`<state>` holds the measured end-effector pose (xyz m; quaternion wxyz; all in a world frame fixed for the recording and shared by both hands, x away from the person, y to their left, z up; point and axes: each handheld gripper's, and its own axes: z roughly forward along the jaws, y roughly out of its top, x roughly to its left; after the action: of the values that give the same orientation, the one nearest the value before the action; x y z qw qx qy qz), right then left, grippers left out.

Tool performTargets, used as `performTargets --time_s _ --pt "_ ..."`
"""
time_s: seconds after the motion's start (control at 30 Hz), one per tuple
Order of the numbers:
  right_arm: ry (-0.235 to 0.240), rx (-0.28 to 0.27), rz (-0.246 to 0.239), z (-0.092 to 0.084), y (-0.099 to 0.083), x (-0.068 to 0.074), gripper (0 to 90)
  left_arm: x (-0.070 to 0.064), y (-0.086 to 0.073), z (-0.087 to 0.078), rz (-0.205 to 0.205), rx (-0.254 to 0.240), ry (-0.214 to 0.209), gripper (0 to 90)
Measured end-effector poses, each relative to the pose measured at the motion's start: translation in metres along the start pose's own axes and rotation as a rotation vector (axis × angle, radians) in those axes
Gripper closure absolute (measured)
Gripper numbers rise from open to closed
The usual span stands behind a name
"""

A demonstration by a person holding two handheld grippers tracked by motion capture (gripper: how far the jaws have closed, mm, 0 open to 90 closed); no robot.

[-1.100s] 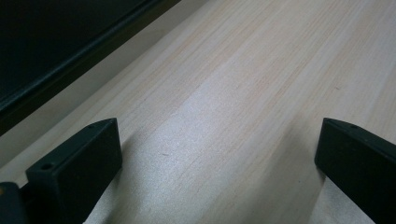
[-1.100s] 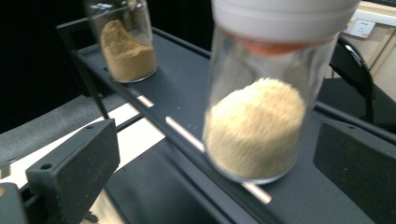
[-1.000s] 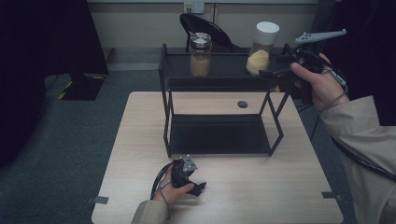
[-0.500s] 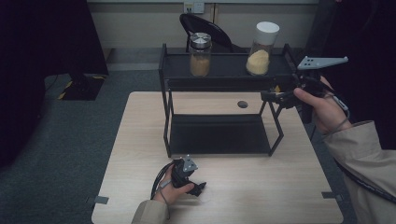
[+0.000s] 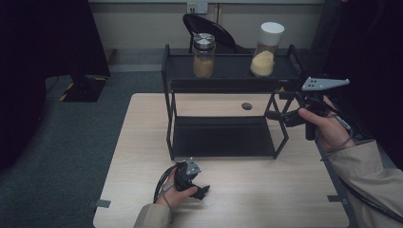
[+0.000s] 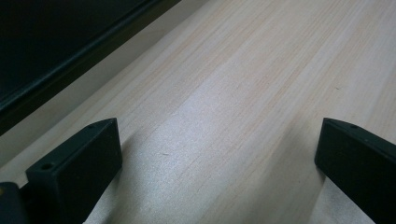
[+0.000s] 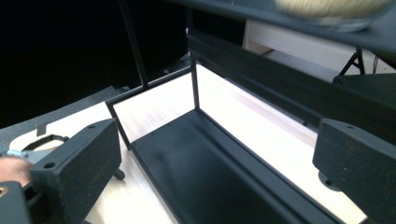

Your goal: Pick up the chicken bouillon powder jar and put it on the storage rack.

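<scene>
While the person's left hand rests low on the counter (image 5: pixel 142 142), its left tongs (image 5: pixel 202 191) lie on the wood with jaws spread wide and nothing between them; the left gripper view shows bare wood grain ahead and the dark edge of the rack off to the upper left. The right tongs (image 5: pixel 274 115) hang beside the right end of the black two-level rack (image 5: pixel 223 85), jaws apart and empty, pointing in under its top shelf. The jar with the white lid (image 5: pixel 267 49), holding yellow powder, stands on that top shelf above and just beyond the right tongs; a second jar with a metal lid (image 5: pixel 204 55) stands farther along, well to their far side. Both sit upright near the shelf's middle, apparently set there for storage. Compared with a second ago, the right tongs have dropped from beside the white-lidded jar down to below shelf level, so the jar looks freshly released. The left tongs have not moved.
</scene>
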<state>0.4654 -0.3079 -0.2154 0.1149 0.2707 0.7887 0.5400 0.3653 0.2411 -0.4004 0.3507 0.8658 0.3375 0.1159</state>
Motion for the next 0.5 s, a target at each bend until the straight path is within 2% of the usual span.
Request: performTargets --time_s 0.07,0.13,0.5 --pt "-0.008 0.004 -0.011 0.002 -0.007 0.002 0.0 0.0 0.0 0.0 0.0 0.0 0.0 0.1" --pt "0.004 0.001 -0.015 0.004 -0.014 0.001 0.0 0.0 0.0 0.0 0.0 0.0 0.0 0.1" --pt "0.037 0.012 0.034 0.021 -0.056 -0.002 0.0 0.0 0.0 0.0 0.0 0.0 0.0 0.1"
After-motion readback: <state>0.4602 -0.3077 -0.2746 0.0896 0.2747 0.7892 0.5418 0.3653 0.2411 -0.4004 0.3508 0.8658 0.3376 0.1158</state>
